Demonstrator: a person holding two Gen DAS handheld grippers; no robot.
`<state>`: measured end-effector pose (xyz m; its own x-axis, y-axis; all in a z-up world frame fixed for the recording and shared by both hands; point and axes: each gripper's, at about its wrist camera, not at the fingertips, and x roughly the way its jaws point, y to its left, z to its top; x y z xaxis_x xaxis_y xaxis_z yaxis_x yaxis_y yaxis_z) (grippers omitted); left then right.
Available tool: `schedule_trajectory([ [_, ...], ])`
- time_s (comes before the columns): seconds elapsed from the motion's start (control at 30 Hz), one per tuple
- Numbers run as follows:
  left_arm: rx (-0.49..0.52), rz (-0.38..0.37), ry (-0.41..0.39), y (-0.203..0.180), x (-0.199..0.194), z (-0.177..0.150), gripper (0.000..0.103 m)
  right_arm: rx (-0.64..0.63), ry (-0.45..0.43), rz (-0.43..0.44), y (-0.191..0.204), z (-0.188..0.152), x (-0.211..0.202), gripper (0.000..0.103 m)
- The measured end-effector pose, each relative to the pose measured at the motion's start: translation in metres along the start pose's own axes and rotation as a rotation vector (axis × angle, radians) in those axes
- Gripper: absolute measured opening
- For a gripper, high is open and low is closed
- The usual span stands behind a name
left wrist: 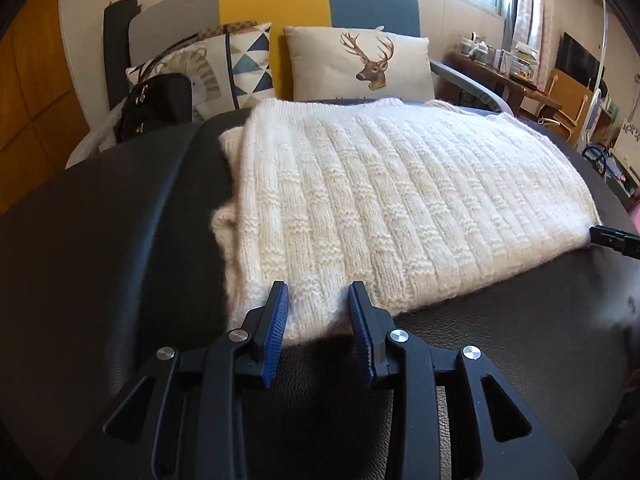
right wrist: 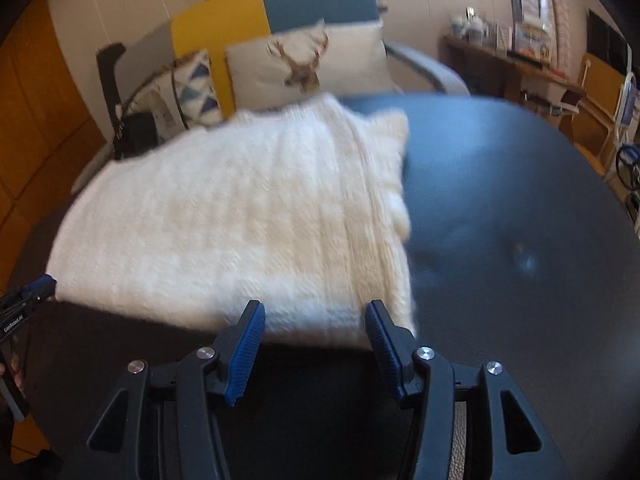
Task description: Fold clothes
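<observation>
Blurred sweater (right wrist: pixel 240 216), right gripper (left wrist: pixel 616 240) cropped

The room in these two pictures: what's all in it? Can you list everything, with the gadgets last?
Knitted sweater: one, cream, folded flat on the dark table.
Table: one, black leather-look top, nearest the cameras.
Sofa: one, grey, yellow and blue panels, behind the table.
Deer cushion: one, off-white with brown stag head, on the sofa.
Triangle cushion: one, white with blue and grey triangles, left of the deer cushion.
Handbag: one, black, on the sofa's left end.
Sideboard: one, brown wood, cluttered, under the window at right.
Left gripper: black with blue pads, jaws apart over the sweater's near edge.
Right gripper: same colours, open at the sweater's near right corner.
</observation>
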<state>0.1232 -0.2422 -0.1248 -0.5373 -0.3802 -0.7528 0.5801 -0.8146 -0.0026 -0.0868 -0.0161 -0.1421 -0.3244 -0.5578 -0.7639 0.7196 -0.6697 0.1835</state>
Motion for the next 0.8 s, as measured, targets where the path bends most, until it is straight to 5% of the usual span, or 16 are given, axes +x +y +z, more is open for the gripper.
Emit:
schedule_trajectory([
  [0.17,-0.014,-0.037,-0.039,0.000,-0.010,0.016,0.034,-0.039,-0.019,0.000,0.011,0.012,-0.002,0.054],
  [0.3,-0.056,-0.025,0.071,0.007,0.022,0.021,0.039,-0.119,0.000,-0.062,0.035,0.029,0.019,0.054],
  [0.4,-0.109,-0.111,0.028,0.023,0.012,0.033,0.039,-0.133,0.057,-0.083,0.041,0.037,0.039,0.056],
  [0.57,-0.210,-0.193,-0.018,0.066,0.014,0.066,0.039,-0.130,-0.031,0.000,0.048,0.070,0.025,0.056],
  [0.7,-0.183,-0.171,0.157,0.084,0.069,0.090,0.039,-0.150,0.128,-0.017,0.044,0.081,0.074,0.058],
  [0.8,-0.216,-0.232,0.214,0.100,0.088,0.101,0.039,-0.109,0.118,0.091,0.036,0.091,0.063,0.060],
])
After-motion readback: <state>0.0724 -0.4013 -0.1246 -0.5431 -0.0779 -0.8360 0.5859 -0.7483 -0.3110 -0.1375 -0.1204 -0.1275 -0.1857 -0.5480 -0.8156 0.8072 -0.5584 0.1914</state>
